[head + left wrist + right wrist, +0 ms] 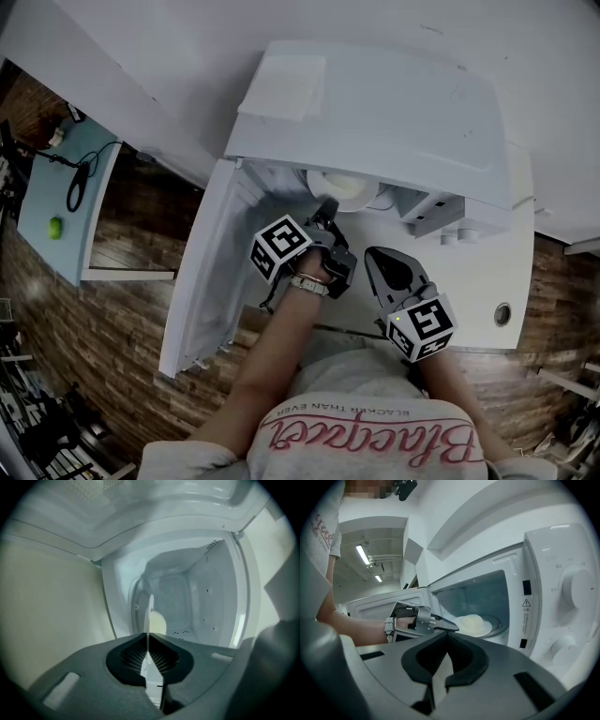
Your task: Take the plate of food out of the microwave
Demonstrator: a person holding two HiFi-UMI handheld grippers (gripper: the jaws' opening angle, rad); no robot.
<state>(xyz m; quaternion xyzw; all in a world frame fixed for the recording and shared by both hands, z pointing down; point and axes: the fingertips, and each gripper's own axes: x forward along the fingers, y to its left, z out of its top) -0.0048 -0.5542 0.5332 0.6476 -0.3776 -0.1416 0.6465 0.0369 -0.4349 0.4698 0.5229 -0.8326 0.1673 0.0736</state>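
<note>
Your floor (122, 347) is dark wood plank, showing to the left and right of the white counter (473, 323). At your left stands a pale blue table (52, 169) bearing a black cable (77, 187) and a small green object (55, 227). The walls (454, 503) are white. The ceiling strip lights (362, 554) are lit.

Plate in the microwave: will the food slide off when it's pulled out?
The plate looks thin, likely stiff. Gripped at one rim by the left gripper, it may tilt. The rounded food could then slide.
</note>
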